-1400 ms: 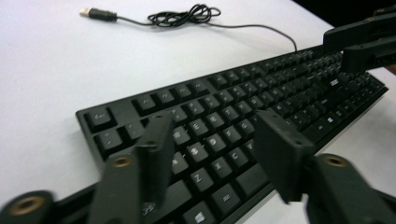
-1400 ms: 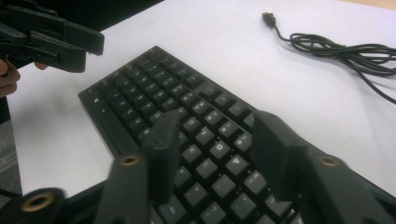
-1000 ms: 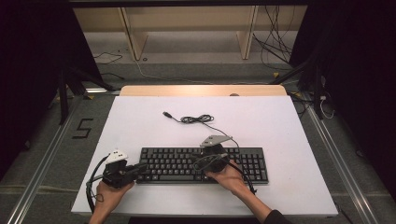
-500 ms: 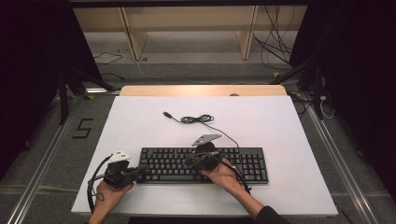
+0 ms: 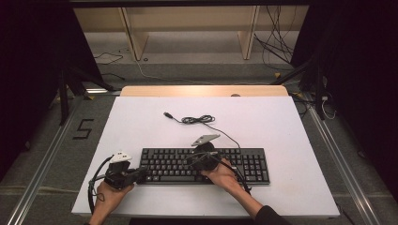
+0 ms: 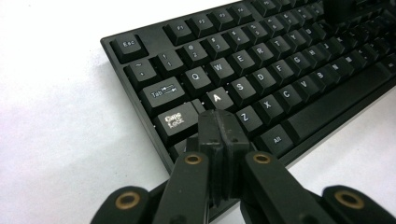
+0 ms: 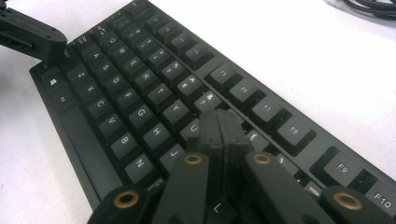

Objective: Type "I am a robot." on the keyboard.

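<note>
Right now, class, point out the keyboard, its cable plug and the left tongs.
keyboard [image 5: 169, 161]: high view, on its letter keys.
cable plug [image 5: 166, 114]: high view, on the plug's tip.
left tongs [image 6: 219, 122]: left gripper view, on the closed tips above the A key.

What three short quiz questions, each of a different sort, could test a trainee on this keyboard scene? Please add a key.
1. True or false: the jaws of the left gripper stand wide open.
2. Which part of the keyboard are the left gripper's tips over? A) number pad B) near A and Caps Lock C) arrow keys
3. Fill in: behind the keyboard, the cable lies loose on the white ____.

Key: 1 false, they are shut with nothing between them. 2 B. 3 table. The right gripper is also shut, over the keys near U and J.
</note>
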